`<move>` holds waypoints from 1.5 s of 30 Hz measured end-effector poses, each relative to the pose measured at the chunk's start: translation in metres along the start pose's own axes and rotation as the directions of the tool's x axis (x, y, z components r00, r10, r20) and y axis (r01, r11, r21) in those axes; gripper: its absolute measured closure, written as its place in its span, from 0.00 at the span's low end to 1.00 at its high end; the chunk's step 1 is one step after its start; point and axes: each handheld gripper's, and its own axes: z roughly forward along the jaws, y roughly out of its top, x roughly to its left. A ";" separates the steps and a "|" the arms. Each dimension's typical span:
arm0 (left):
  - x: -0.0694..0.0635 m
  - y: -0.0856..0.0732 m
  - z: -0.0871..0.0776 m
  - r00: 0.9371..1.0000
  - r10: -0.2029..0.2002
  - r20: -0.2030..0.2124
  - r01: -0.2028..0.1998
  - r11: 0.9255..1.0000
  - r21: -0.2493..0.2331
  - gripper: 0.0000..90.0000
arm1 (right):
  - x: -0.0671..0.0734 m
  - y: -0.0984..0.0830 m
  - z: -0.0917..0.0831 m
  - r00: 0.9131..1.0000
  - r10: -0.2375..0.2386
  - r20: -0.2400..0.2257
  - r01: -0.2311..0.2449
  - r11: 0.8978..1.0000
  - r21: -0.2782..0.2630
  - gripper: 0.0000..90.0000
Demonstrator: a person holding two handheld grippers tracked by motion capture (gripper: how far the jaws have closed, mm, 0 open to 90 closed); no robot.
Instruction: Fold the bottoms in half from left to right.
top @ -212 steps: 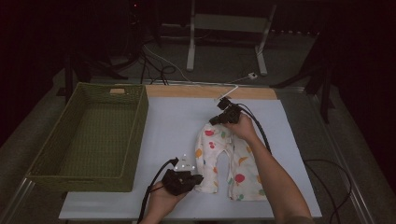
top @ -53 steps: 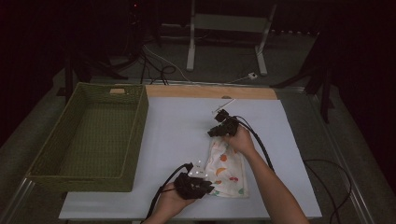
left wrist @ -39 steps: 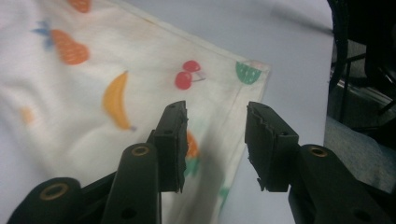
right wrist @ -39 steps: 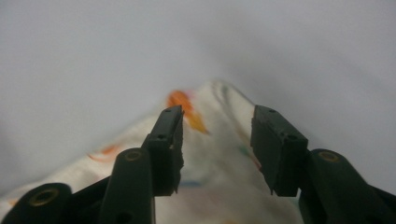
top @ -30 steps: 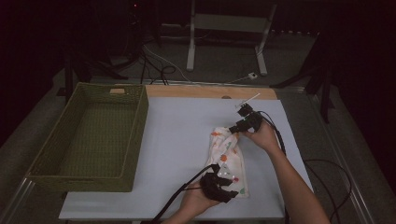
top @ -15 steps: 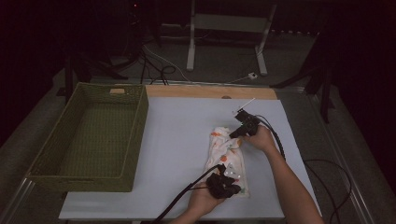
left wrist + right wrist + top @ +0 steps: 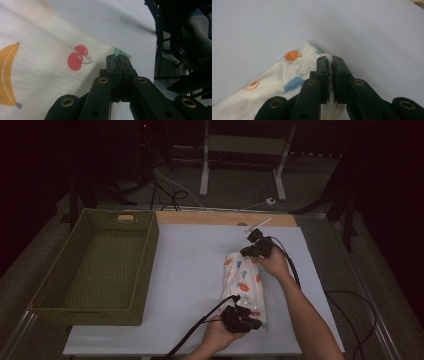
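Pinching the near end of the fruit-print cloth [image 7: 244, 281] with my left gripper [image 7: 242, 318], jaws just closed flat on its hem so that end lifts with me. Farther off, my right gripper [image 7: 256, 248] nips the far end, jaws just closing, cloth right-of-centre on the white table [image 7: 190, 270], basket [image 7: 100, 265] waiting left.

White fruit-print cloth [image 7: 245, 282] folded narrow, lying lengthwise on table's right half.

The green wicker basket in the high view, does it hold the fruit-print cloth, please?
No, the basket holds nothing, while the fruit-print cloth lies folded on the white table to its right.
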 end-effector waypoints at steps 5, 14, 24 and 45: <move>0.000 -0.002 0.006 1.000 0.006 -0.003 -0.006 1.000 0.023 0.99 | -0.001 -0.006 0.012 0.999 0.036 -0.013 -0.036 0.999 0.017 0.90; 0.005 -0.004 -0.015 0.998 0.012 -0.058 -0.012 1.000 0.010 0.84 | -0.002 -0.009 -0.004 0.996 0.064 -0.064 -0.066 0.997 -0.039 0.84; 0.015 -0.013 -0.027 0.995 -0.014 -0.104 0.014 1.000 0.000 0.83 | 0.008 -0.020 0.017 0.989 0.045 -0.138 -0.042 0.999 0.023 0.92; 0.052 -0.017 -0.064 0.973 -0.085 -0.215 0.077 0.996 -0.045 0.71 | 0.001 -0.040 -0.011 0.986 0.069 -0.152 -0.081 0.994 -0.076 0.66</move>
